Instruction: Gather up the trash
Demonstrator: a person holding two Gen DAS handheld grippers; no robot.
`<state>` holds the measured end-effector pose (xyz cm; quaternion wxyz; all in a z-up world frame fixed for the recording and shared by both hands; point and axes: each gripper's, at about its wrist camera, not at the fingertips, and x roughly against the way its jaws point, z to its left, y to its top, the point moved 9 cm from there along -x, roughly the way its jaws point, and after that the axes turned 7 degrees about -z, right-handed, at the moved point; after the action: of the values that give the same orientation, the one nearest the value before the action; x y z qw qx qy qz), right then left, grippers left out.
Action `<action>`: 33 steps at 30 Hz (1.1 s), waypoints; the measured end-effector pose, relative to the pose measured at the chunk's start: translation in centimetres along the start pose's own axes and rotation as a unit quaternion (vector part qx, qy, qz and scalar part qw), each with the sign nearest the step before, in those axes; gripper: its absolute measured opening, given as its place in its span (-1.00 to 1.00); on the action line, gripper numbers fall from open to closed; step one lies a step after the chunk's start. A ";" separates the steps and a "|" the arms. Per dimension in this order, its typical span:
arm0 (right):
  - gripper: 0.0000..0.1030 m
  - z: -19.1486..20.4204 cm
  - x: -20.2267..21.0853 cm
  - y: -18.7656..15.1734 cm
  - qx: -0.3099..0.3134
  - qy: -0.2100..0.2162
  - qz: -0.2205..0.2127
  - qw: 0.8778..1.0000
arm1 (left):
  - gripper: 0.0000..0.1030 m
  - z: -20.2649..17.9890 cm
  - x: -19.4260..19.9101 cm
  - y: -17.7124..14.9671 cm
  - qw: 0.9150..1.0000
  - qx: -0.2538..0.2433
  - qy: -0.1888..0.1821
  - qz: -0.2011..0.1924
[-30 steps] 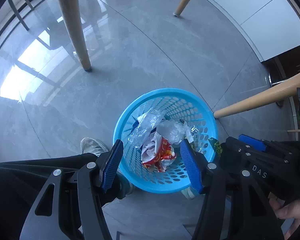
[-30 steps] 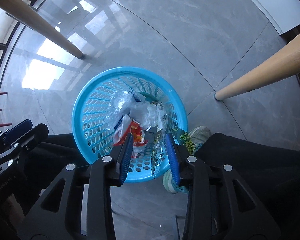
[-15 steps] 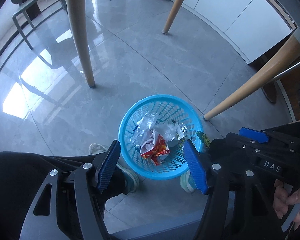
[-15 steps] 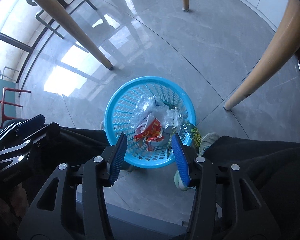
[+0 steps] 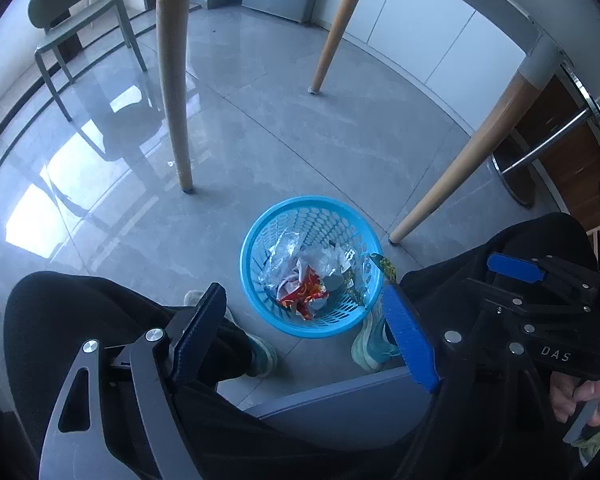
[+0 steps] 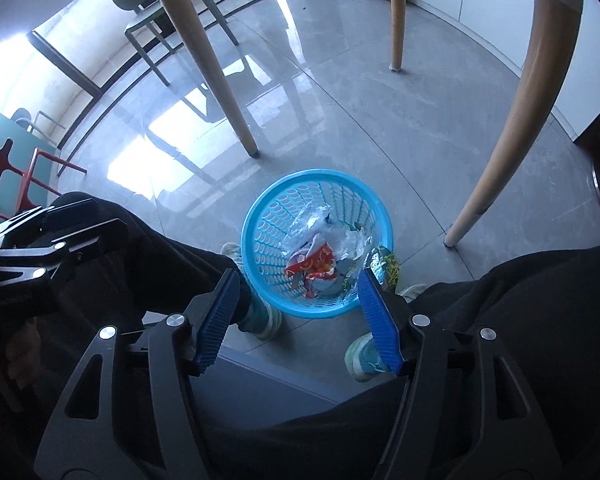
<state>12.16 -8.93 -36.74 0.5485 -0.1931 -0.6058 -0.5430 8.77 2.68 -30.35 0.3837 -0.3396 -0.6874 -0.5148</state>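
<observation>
Both pairs of blue-padded fingers are spread wide with nothing between them. Seen from its own camera, the left gripper (image 5: 306,338) hangs above the floor, and the round blue perforated plastic basket (image 5: 256,236) shows in the gap between its pads, toward 12 o'clock from the fingertips. The right gripper (image 6: 298,316) is likewise released and frames the same basket (image 6: 260,220) from above.

Inside the basket lies the trash: a crumpled red and orange snack wrapper (image 5: 302,294) at the middle, clear crinkled plastic film (image 5: 282,252) at its 10 o'clock, and white crumpled paper (image 5: 320,258) at its 1 o'clock. A green printed wrapper (image 5: 386,266) hangs over the basket's rim at 3 o'clock.

The basket stands on a glossy grey tiled floor (image 5: 280,136), between the person's two teal sneakers (image 5: 370,340). Pale wooden tapered table legs (image 5: 176,80) rise at 11 o'clock and 2 o'clock of the basket. A grey-green chair (image 5: 72,12) stands well apart at 10 o'clock.
</observation>
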 end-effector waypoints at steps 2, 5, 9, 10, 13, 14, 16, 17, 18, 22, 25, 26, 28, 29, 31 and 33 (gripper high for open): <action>0.26 0.3 1.5 -0.2 0.010 0.000 -0.011 1.000 | 0.58 -0.1 0.7 0.0 1.000 -0.003 0.000 -0.006; 0.31 0.3 3.3 -0.8 0.018 -0.003 -0.022 1.000 | 0.63 -0.1 1.9 -0.3 1.000 -0.006 0.001 -0.015; 0.35 -0.6 5.3 -1.1 0.018 -0.014 -0.037 0.999 | 0.70 0.4 2.8 -0.7 1.000 -0.006 0.004 -0.019; 0.41 -0.9 5.5 -1.1 0.021 -0.019 -0.042 0.999 | 0.72 0.5 2.9 -0.8 1.000 -0.006 0.005 -0.020; 0.45 -1.4 5.9 -1.4 0.031 -0.036 -0.046 0.998 | 0.76 0.7 3.0 -1.0 1.000 -0.004 0.006 -0.022; 0.48 -1.5 5.7 -1.6 0.031 -0.038 -0.044 0.998 | 0.77 0.8 2.8 -1.1 1.000 -0.002 0.007 -0.022; 0.54 -1.9 5.2 -2.0 0.027 -0.039 -0.038 0.998 | 0.82 1.0 2.4 -1.3 1.000 0.003 0.009 -0.021; 0.55 -2.0 5.0 -2.1 0.024 -0.039 -0.036 0.998 | 0.83 1.0 2.3 -1.3 1.000 0.005 0.006 -0.020; 0.55 -2.1 4.7 -2.1 0.022 -0.038 -0.034 0.998 | 0.86 1.1 2.0 -1.4 1.000 0.005 0.004 -0.019; 0.59 -2.2 3.9 -1.5 0.018 -0.034 -0.034 0.999 | 0.89 1.5 1.0 -1.3 1.000 0.000 0.001 -0.008; 0.62 -1.9 2.8 -1.5 0.020 -0.028 -0.024 0.999 | 0.89 1.8 0.4 -1.3 1.000 -0.002 0.004 -0.007; 0.64 -1.7 2.6 -1.6 0.022 -0.028 -0.019 0.999 | 0.89 1.8 0.2 -1.3 1.000 -0.001 0.003 -0.007; 0.69 -1.3 2.2 -1.8 0.028 -0.024 -0.013 0.999 | 0.89 2.0 -0.2 -1.6 1.000 0.005 -0.006 -0.002; 0.73 -1.2 2.0 -1.8 0.029 -0.022 -0.013 0.999 | 0.89 2.0 -0.5 -1.8 1.000 0.012 -0.017 0.005; 0.77 -1.1 1.9 -1.8 0.030 -0.019 -0.010 0.999 | 0.89 2.1 -1.1 -2.2 1.000 0.012 -0.013 0.016; 0.82 -0.8 1.7 -1.9 0.030 -0.015 -0.006 0.999 | 0.89 1.9 -1.3 -2.5 1.000 0.011 -0.019 0.023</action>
<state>10.39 -10.84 -36.28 0.5414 -0.1806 -0.6315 -0.5248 6.87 3.85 -32.97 0.3859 -0.3607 -0.6921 -0.4919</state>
